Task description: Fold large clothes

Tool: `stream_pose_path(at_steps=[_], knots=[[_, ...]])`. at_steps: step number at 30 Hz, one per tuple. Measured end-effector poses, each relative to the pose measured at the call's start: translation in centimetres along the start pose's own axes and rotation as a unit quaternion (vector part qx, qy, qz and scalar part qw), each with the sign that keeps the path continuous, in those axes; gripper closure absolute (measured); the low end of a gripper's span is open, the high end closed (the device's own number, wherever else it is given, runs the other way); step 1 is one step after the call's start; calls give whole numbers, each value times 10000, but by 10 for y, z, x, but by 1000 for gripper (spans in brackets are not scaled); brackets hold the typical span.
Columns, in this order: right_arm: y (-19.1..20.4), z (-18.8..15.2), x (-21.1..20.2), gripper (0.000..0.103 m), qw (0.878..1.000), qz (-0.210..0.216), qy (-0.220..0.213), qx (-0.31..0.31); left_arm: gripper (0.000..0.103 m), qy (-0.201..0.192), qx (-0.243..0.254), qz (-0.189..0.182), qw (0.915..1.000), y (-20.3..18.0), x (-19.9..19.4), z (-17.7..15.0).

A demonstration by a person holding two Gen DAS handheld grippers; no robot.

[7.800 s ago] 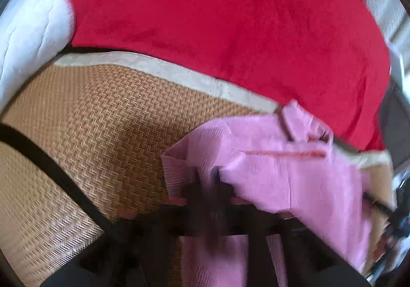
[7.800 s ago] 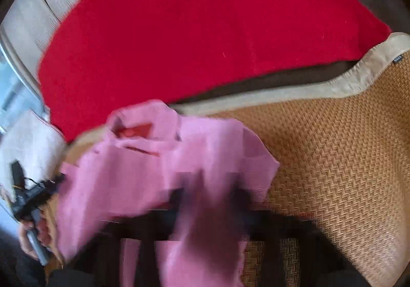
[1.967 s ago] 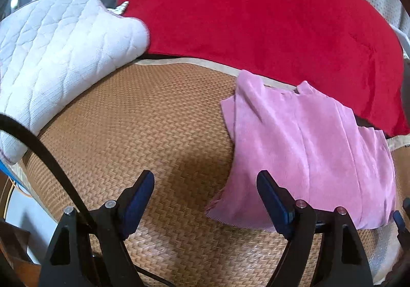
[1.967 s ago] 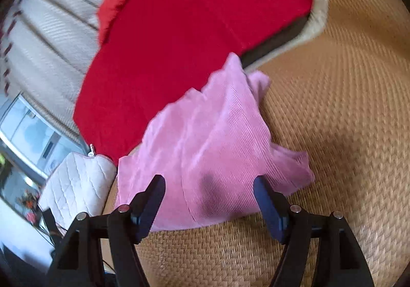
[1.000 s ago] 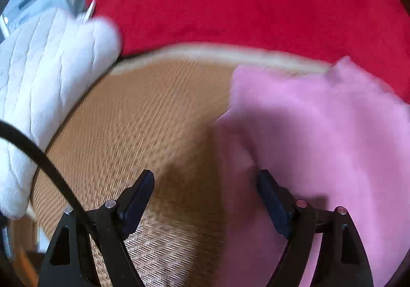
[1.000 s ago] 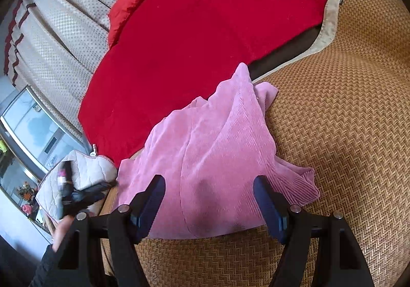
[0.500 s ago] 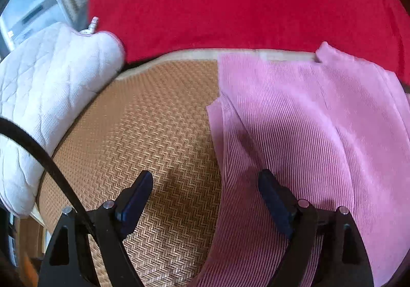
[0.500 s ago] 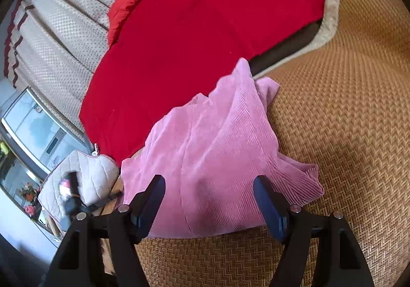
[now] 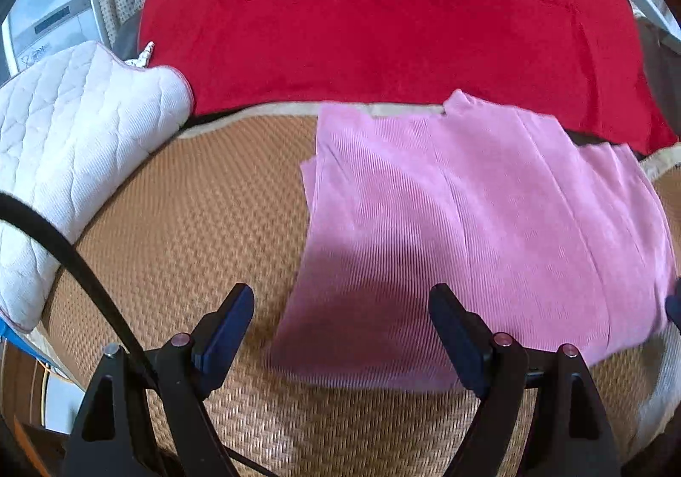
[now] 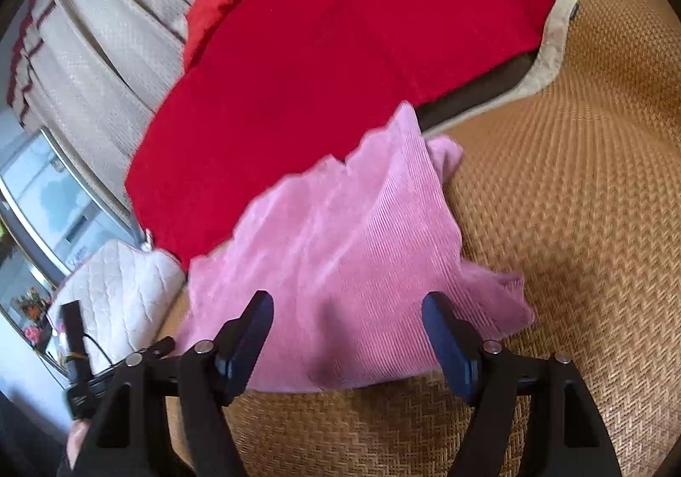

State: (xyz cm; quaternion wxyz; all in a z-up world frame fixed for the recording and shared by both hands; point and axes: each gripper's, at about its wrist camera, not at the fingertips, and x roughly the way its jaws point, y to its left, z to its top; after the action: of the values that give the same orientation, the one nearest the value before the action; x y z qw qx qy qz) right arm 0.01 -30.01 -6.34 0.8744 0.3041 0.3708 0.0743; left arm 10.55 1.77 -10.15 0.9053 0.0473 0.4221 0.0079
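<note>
Spread flat, the pink ribbed garment [image 9: 481, 230] lies on the woven straw mat [image 9: 191, 230], its far edge reaching the mat's pale cloth border where the red blanket [image 9: 383, 17] begins. In the left wrist view the left gripper [image 9: 340, 328] hangs just above the garment's near left corner with its jaws set wide apart; the inner finger stands over the pink cloth, the outer one over bare mat, and nothing is pinched between them. A black cable [image 9: 64, 247] arcs across the left of that view, and a white quilted cushion [image 9: 72, 145] rests at the mat's left edge, touching the blanket's corner. From the right wrist view the garment [image 10: 340, 264] looks rumpled on the right side, with a loose flap sticking out over the mat [image 10: 574, 200]. The right gripper [image 10: 347, 332] is poised over the garment's near hem, jaws spread wide and gripping nothing, the cloth showing in the gap below them. At that view's lower left the left gripper [image 10: 76, 358] appears small and dark beside the cushion [image 10: 123, 289], with a pale curtain [image 10: 98, 38] behind the blanket [image 10: 319, 64].
</note>
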Motion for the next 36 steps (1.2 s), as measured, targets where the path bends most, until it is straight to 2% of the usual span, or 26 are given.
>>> stream_pose_path(at_steps=[5,14,22,24,26,27,33,36], knots=[[7,-4,0,27,9993,-242,-67,-277,18,84,-148,-153,9997,12,0,-11],[11,-8,-7,26,9985,-394,-57,-371,18,155,-438,-259,9986,28,5,-18],[35,9,-19,26,9986,-145,-177,-467,18,265,-696,-374,9965,35,21,-22],[31,13,-6,22,9989,-236,-12,-401,18,285,-751,-417,9959,35,23,-25],[17,12,17,20,9975,-533,435,-171,18,306,-806,-472,9952,37,24,-26],[12,11,22,20,9972,-510,538,-34,18,313,-825,-486,9949,38,25,-27],[26,15,1,20,9987,-409,251,-141,18,319,-930,-553,9936,42,26,-30],[25,5,-13,20,9994,-259,223,58,18,237,-951,-483,9940,45,19,-30]])
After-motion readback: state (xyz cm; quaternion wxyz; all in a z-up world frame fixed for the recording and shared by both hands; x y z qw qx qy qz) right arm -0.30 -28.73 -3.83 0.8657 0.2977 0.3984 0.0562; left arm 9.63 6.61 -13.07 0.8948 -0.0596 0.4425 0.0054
